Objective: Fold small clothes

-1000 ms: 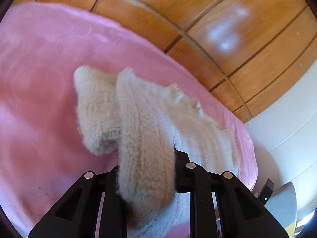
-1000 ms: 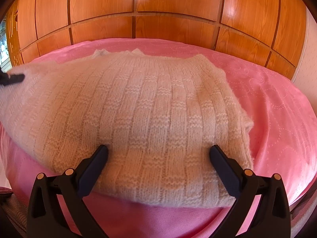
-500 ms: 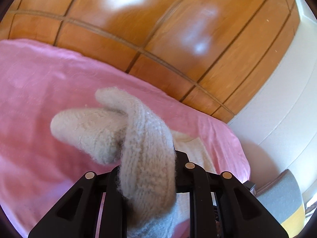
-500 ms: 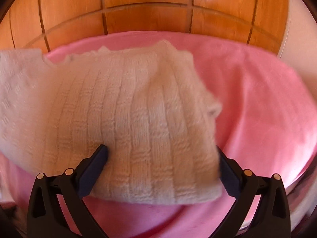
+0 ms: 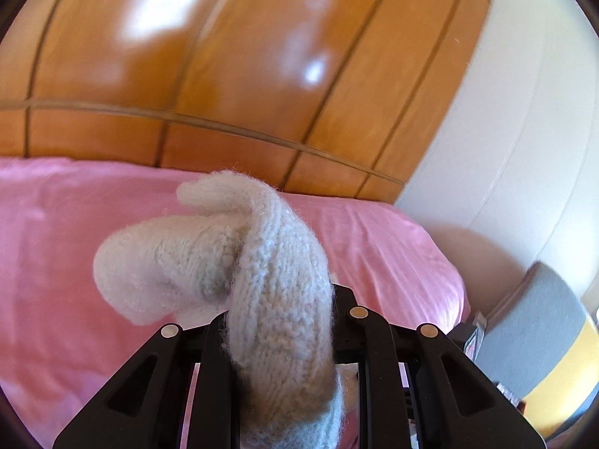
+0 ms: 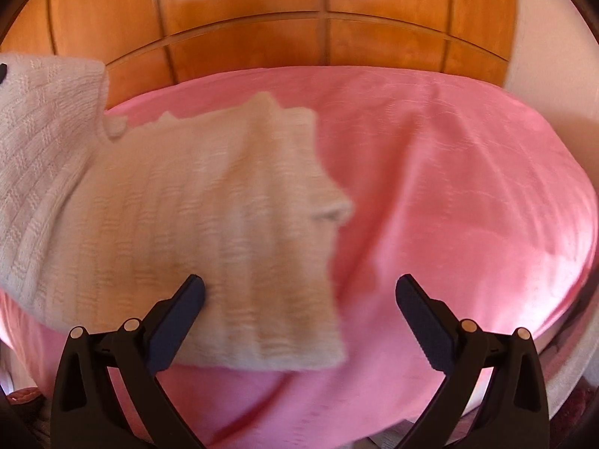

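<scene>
A cream knitted sweater (image 6: 194, 224) lies on the pink bed sheet (image 6: 449, 194), with its left part lifted off the bed. My left gripper (image 5: 280, 340) is shut on a bunched fold of the sweater (image 5: 277, 284) and holds it above the bed; a loose end droops to the left. My right gripper (image 6: 299, 299) is open and empty just above the sweater's near right corner, its left finger (image 6: 176, 321) over the knit and its right finger (image 6: 423, 325) over bare sheet.
A wooden panelled headboard (image 6: 299, 18) runs behind the bed. A white wall (image 5: 505, 131) stands to the right. A grey and yellow object (image 5: 535, 336) sits beyond the bed's right edge.
My left gripper has lifted the sweater's edge higher and swung right. My right gripper has shifted right, so the sweater now lies left of centre in its view.
</scene>
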Action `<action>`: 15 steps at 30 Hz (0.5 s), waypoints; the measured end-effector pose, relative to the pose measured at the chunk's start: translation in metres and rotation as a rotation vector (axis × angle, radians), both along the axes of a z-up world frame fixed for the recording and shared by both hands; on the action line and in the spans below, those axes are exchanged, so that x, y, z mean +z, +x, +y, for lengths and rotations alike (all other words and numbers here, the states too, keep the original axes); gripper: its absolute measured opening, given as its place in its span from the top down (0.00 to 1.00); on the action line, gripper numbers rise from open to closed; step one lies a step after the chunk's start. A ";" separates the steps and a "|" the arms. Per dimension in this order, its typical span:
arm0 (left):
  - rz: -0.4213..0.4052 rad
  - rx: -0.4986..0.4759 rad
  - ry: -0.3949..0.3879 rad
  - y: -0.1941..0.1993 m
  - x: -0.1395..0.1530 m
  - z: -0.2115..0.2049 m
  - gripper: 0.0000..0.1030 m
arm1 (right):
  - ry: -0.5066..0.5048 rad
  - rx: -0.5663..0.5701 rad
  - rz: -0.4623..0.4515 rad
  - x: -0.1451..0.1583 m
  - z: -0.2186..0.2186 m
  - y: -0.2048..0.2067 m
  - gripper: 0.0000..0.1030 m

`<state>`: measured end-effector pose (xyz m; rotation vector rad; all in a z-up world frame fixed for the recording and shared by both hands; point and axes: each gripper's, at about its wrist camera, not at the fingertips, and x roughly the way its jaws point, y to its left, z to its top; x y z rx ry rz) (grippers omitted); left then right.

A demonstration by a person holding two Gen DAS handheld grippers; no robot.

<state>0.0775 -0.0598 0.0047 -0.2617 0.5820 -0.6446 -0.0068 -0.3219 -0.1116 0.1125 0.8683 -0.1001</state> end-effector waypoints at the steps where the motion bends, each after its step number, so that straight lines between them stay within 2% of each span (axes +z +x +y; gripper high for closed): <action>1: -0.002 -0.022 0.012 0.001 -0.002 -0.011 0.83 | -0.002 -0.019 0.007 -0.001 -0.006 -0.002 0.02; 3: 0.009 -0.054 0.030 0.005 -0.008 -0.026 0.83 | 0.006 -0.046 0.024 -0.006 -0.015 -0.004 0.02; 7: 0.027 -0.109 0.102 0.011 -0.024 -0.061 0.83 | 0.106 -0.071 0.047 -0.019 -0.030 -0.006 0.02; 15: 0.027 -0.172 0.217 0.009 -0.051 -0.108 0.83 | 0.101 -0.057 0.029 -0.018 -0.030 -0.012 0.02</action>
